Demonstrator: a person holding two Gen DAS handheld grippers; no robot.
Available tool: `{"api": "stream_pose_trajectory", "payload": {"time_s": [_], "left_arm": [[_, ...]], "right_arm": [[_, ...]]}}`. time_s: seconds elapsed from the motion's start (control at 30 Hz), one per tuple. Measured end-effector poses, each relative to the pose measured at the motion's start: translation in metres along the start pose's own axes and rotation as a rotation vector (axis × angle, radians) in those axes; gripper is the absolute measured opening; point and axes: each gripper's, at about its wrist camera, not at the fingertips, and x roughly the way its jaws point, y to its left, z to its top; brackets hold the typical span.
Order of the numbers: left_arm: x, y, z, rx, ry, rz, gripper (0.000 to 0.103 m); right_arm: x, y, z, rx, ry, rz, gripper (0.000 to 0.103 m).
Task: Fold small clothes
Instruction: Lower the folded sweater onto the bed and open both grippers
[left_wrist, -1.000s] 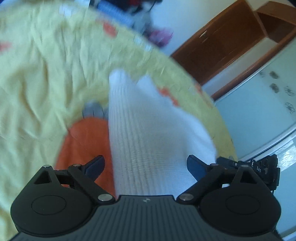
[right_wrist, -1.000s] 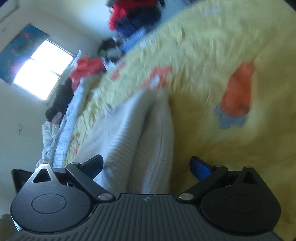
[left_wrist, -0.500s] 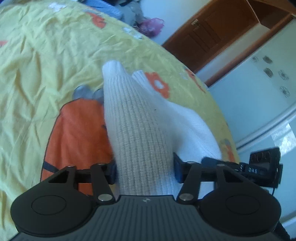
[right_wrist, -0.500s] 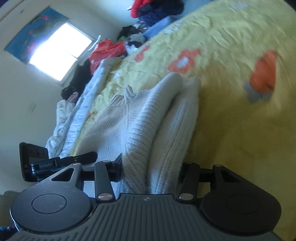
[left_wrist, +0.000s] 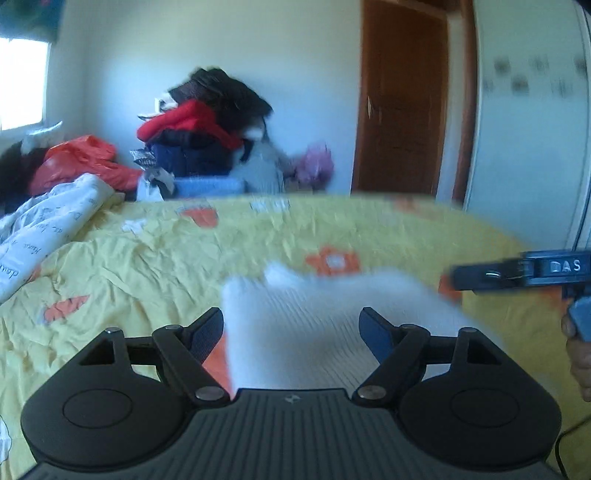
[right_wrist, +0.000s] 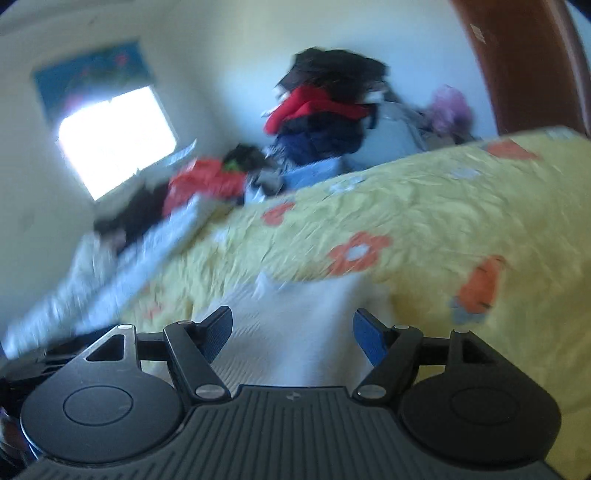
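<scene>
On the yellow bedspread (left_wrist: 155, 258) your white knit sweater (left_wrist: 317, 332) lies folded; both your left hand-held gripper (left_wrist: 291, 334) and right hand-held gripper (right_wrist: 291, 330) are opening above it, pads clear of the knit.

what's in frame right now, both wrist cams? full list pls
white ribbed knit sweater: 1, white, lying on the bed just ahead of both grippers, blurred
yellow bedspread with orange flower prints: 1, covers the bed
white printed quilt: 1, bunched at the bed's left edge
pile of red, navy and black clothes: 1 heap, behind the bed against the wall
orange-red plastic bag: 1, left of the pile
brown wooden door: 1, right of the pile
bright window: 1, left wall
left hand-held gripper: black, jaws opening, pads off the sweater
right hand-held gripper: black, jaws opening, pads off the sweater
</scene>
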Motion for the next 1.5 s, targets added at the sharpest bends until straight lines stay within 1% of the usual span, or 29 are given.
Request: {"api": "stream_pose_trajectory", "payload": {"time_s": [0.03, 0.07, 0.1, 0.13, 0.17, 0.2, 0.23, 0.27, 0.3, 0.33, 0.37, 0.4, 0.43, 0.47, 0.5, 0.53, 0.57, 0.63, 0.77, 0.9, 0.97, 1.07, 1.1, 1.13, 1.2, 1.37, 1.43, 1.5], "left_arm": [[0.011, -0.009, -0.007, 0.019, 0.041, 0.011, 0.081], [0.023, -0.016, -0.016, 0.044, 0.08, 0.028, 0.083], [0.032, -0.023, -0.029, 0.087, 0.066, 0.074, 0.086], [0.032, -0.027, -0.039, 0.113, 0.012, 0.091, 0.087], [0.03, -0.029, -0.044, 0.118, -0.017, 0.099, 0.087], [0.029, -0.027, -0.042, 0.098, -0.002, 0.099, 0.087], [0.029, -0.024, -0.039, 0.082, 0.022, 0.095, 0.087], [0.028, -0.023, -0.034, 0.073, 0.044, 0.088, 0.087], [0.023, -0.021, -0.03, 0.07, 0.058, 0.09, 0.088], [0.016, -0.022, -0.028, 0.056, 0.058, 0.097, 0.087], [0.005, -0.02, -0.026, 0.036, 0.046, 0.107, 0.087], [-0.003, -0.02, -0.026, 0.018, 0.029, 0.113, 0.087], [-0.015, -0.019, -0.028, 0.0, 0.009, 0.11, 0.087], [-0.025, -0.019, -0.03, -0.016, -0.006, 0.106, 0.088], [-0.036, -0.021, -0.035, -0.029, -0.016, 0.106, 0.088], [-0.042, -0.023, -0.041, -0.035, -0.011, 0.11, 0.088], [-0.044, -0.025, -0.046, -0.029, 0.007, 0.116, 0.088], [-0.043, -0.032, -0.059, -0.002, 0.039, 0.131, 0.088], [-0.053, -0.037, -0.076, 0.013, 0.057, 0.145, 0.088], [-0.063, -0.037, -0.084, 0.005, 0.09, 0.18, 0.088], [-0.073, -0.035, -0.085, -0.007, 0.084, 0.191, 0.088], [-0.09, -0.033, -0.083, -0.018, 0.053, 0.202, 0.089], [-0.093, -0.033, -0.082, -0.017, 0.041, 0.203, 0.093], [-0.094, -0.033, -0.081, -0.014, 0.028, 0.203, 0.096], [-0.091, -0.034, -0.079, -0.004, 0.01, 0.207, 0.096], [-0.06, -0.034, -0.081, 0.02, 0.043, 0.222, 0.096], [-0.05, -0.032, -0.085, 0.022, 0.061, 0.23, 0.096], [-0.041, -0.028, -0.089, 0.013, 0.081, 0.233, 0.096]], "right_arm": [[0.011, 0.012, -0.005, -0.058, 0.029, -0.025, 0.073], [0.025, 0.021, -0.013, -0.105, 0.075, -0.059, 0.076], [0.04, 0.026, -0.021, -0.145, 0.111, -0.102, 0.079], [0.052, 0.026, -0.032, -0.194, 0.103, -0.15, 0.082], [0.057, 0.022, -0.038, -0.192, 0.077, -0.154, 0.085], [0.06, 0.015, -0.04, -0.158, 0.078, -0.15, 0.088], [0.06, 0.008, -0.037, -0.109, 0.089, -0.134, 0.088], [0.059, 0.007, -0.033, -0.101, 0.107, -0.137, 0.088], [0.056, 0.01, -0.031, -0.107, 0.121, -0.158, 0.091], [0.051, 0.013, -0.028, -0.091, 0.139, -0.18, 0.086], [0.041, 0.014, -0.026, -0.066, 0.13, -0.19, 0.083], [0.025, 0.018, -0.03, -0.053, 0.099, -0.2, 0.084], [0.009, 0.021, -0.034, -0.05, 0.058, -0.205, 0.089], [-0.006, 0.024, -0.041, -0.058, 0.02, -0.208, 0.093], [-0.016, 0.026, -0.048, -0.069, -0.002, -0.218, 0.098], [-0.026, 0.027, -0.057, -0.078, -0.01, -0.235, 0.101], [-0.033, 0.025, -0.066, -0.084, 0.003, -0.25, 0.101], [-0.036, 0.024, -0.083, -0.081, 0.06, -0.268, 0.1], [-0.041, 0.021, -0.109, -0.033, 0.129, -0.278, 0.099], [-0.047, 0.037, -0.127, -0.085, 0.166, -0.307, 0.1], [-0.054, 0.047, -0.132, -0.122, 0.175, -0.308, 0.1], [-0.067, 0.059, -0.134, -0.162, 0.154, -0.311, 0.1], [-0.071, 0.061, -0.133, -0.162, 0.144, -0.308, 0.101], [-0.072, 0.061, -0.132, -0.159, 0.137, -0.301, 0.102], [-0.071, 0.058, -0.127, -0.153, 0.132, -0.291, 0.102], [-0.041, 0.049, -0.119, -0.151, 0.159, -0.318, 0.102], [-0.028, 0.051, -0.119, -0.176, 0.179, -0.318, 0.102], [-0.019, 0.056, -0.12, -0.217, 0.182, -0.324, 0.102]]}}
